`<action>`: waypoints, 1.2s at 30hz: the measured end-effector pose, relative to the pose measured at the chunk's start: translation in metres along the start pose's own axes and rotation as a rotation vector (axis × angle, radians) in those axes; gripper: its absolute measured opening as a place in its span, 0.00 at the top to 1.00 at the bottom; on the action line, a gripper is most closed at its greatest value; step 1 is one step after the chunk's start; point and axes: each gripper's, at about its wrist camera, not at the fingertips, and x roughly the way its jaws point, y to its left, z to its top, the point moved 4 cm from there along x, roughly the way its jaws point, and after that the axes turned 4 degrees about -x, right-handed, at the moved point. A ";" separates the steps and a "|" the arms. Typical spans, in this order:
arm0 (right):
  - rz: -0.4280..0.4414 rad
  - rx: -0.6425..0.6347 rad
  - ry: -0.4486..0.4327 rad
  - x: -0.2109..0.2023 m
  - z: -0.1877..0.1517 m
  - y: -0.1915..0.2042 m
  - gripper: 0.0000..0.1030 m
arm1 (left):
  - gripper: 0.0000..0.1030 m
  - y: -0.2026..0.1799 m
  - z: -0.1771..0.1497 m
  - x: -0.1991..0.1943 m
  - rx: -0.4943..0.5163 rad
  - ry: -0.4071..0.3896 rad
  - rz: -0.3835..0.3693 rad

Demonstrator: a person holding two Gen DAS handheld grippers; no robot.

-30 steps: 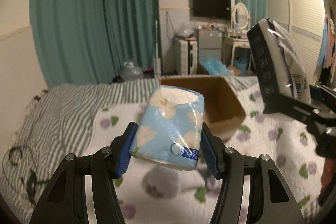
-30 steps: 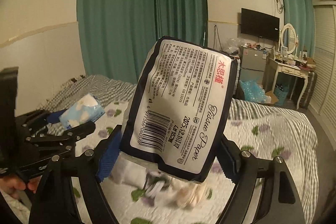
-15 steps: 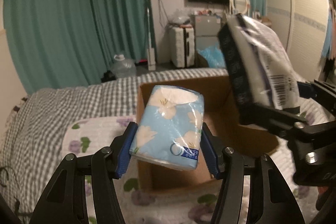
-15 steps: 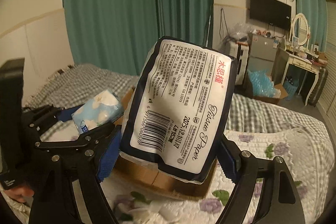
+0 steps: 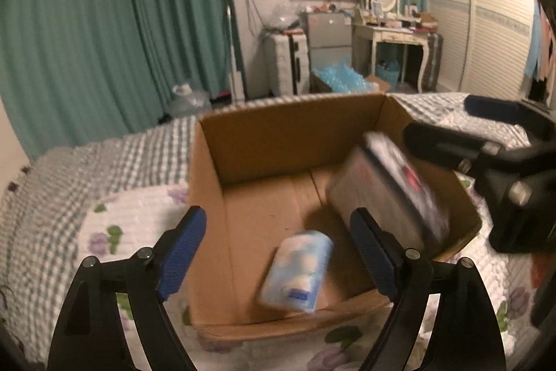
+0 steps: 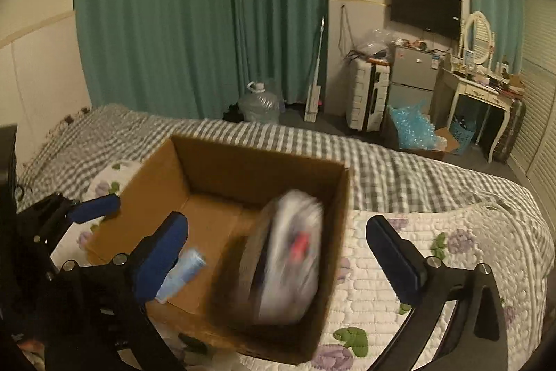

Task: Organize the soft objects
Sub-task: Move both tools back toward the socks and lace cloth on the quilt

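Bed (image 6: 399, 169), covered by a grey checked blanket and a white quilt (image 6: 382, 284) printed with purple flowers and green leaves; it carries everything else and extends below and beyond both grippers.

Cardboard box (image 5: 278, 141), open-topped, standing on the quilt directly ahead of and below both grippers; in the right wrist view its near right corner (image 6: 333, 266) lies between the two right fingers.

Dark-edged tissue pack (image 5: 392, 193), motion-blurred, inside the box against its right wall, tilted on edge; ahead of the left gripper and to its right. In the right wrist view the same pack (image 6: 288, 259) appears between the right gripper's fingers but below them, touching neither pad.

Blue floral tissue pack (image 5: 299, 270), also blurred, inside the box near its front wall, between and below the left fingers, clear of both pads. In the right wrist view it (image 6: 184, 273) shows partly behind the right gripper's left finger.

Left gripper (image 5: 278, 252): jaws spread wide, holding nothing. Seen from the right wrist view at lower left (image 6: 80, 214).

Right gripper (image 6: 278, 259): jaws spread wide, holding nothing. Seen from the left wrist view at far right (image 5: 486, 131), over the box's right edge.
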 end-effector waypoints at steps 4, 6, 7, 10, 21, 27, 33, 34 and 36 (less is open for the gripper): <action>-0.017 0.034 -0.033 -0.029 0.008 -0.006 0.00 | 0.17 0.007 0.011 -0.025 -0.012 -0.032 0.007; -0.025 0.039 -0.056 -0.049 0.014 -0.007 0.00 | 0.17 0.011 0.019 -0.049 -0.021 -0.066 0.007; -0.034 0.037 -0.069 -0.062 0.018 -0.007 0.00 | 0.17 0.012 0.023 -0.061 -0.025 -0.082 0.010; -0.063 0.010 -0.099 -0.101 0.029 0.000 0.00 | 0.15 0.018 0.032 -0.095 -0.039 -0.129 0.008; -0.110 -0.050 -0.232 -0.259 0.054 0.043 0.00 | 0.00 0.041 0.030 -0.215 -0.083 -0.251 -0.006; -0.109 -0.097 -0.236 -0.305 0.039 0.066 0.00 | 0.00 0.043 0.003 -0.238 -0.068 -0.269 0.015; -0.099 -0.123 -0.154 -0.286 -0.004 0.079 0.00 | 0.00 0.041 -0.036 -0.207 -0.086 -0.204 0.053; -0.095 -0.125 -0.137 -0.278 -0.013 0.081 0.00 | 0.00 0.040 -0.044 -0.198 -0.092 -0.186 0.046; -0.088 -0.127 -0.080 -0.255 -0.035 0.081 0.00 | 0.00 0.037 -0.061 -0.184 -0.111 -0.155 0.036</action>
